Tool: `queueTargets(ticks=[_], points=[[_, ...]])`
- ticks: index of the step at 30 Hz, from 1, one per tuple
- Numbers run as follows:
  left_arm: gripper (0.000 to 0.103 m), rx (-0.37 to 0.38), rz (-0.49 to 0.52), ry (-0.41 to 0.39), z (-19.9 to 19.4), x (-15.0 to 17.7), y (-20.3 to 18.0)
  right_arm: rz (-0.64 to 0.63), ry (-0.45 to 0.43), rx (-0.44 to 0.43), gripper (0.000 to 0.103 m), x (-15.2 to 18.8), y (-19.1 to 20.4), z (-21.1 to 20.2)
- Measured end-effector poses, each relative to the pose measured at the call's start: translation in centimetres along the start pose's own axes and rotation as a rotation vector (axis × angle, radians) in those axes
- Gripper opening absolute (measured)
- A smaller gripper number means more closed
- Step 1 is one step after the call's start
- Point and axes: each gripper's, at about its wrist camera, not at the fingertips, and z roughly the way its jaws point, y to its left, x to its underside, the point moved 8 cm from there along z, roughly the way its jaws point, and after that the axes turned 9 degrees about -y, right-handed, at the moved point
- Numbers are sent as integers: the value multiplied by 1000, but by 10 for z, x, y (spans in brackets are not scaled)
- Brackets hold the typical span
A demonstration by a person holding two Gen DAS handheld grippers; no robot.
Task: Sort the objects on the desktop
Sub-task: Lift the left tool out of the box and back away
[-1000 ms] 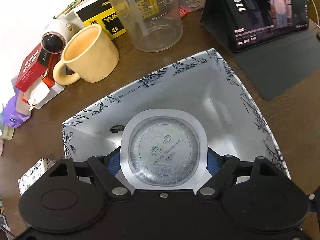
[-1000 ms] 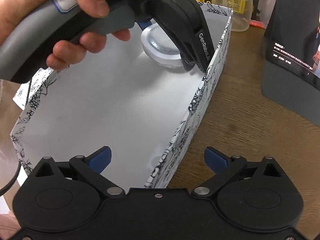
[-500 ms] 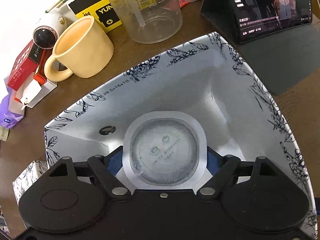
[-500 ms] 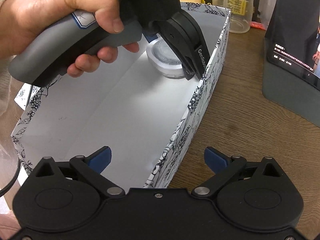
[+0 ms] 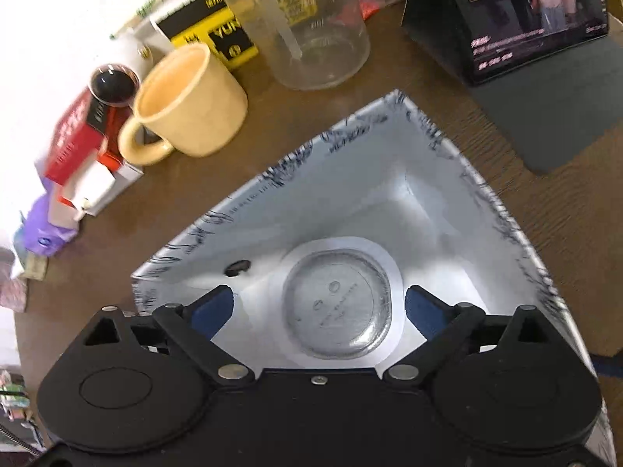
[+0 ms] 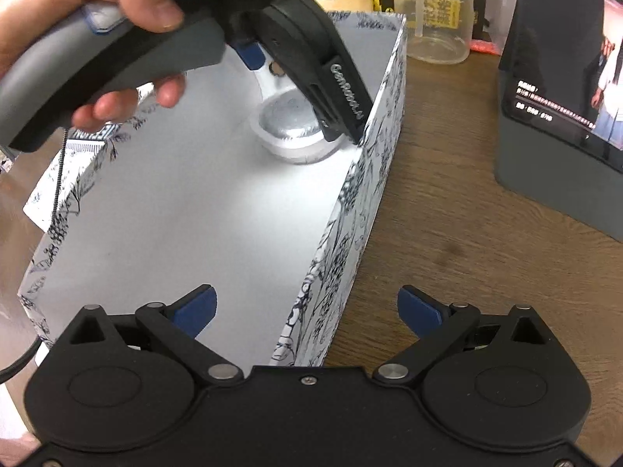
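The left gripper [image 5: 318,303] is hovering inside the patterned box [image 5: 393,148] with its blue fingers [image 5: 212,307] spread apart, one on each side of the foil-sealed cup [image 5: 337,307] and touching it on neither side. The cup is resting on the box floor near the far corner, just beside the right-hand wall, as the right wrist view confirms [image 6: 290,132]. The right gripper [image 6: 305,309] is waiting with its fingers parted and holding nothing, straddling the near part of the box's right wall over the worktop [image 6: 467,233]. Judged from this, the placing step is finishing: the cup is deposited and released. The next move is calling for a straight lift of the left gripper, keeping the fingers wide so neither pad is dragging the foil rim. Clearance is tight to the right, where the gripper body is sitting close to the wall; the middle and near part of the box floor is offering open room. Outside the box, the yellow mug [image 5: 187,105], the clear beaker [image 5: 311,19] and the tablet [image 5: 518,15] are standing near the far rim, so any outward swing should rise above them.
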Motion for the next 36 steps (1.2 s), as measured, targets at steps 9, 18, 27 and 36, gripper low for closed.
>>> queueTargets(ticks=[9, 18, 27, 36], points=[[100, -4, -96, -233, -110, -3, 25, -13, -86, -11, 101, -15, -3, -28], [102, 76, -339, -400, -211, 68, 54, -60, -239, 31, 101, -24, 15, -84], [103, 91, -525, -470, -265, 168, 94, -83, -316, 23, 103, -2, 79, -138], [103, 72, -579, -437, -297, 285, 110, -164, -249, -35, 103, 48, 161, -151]])
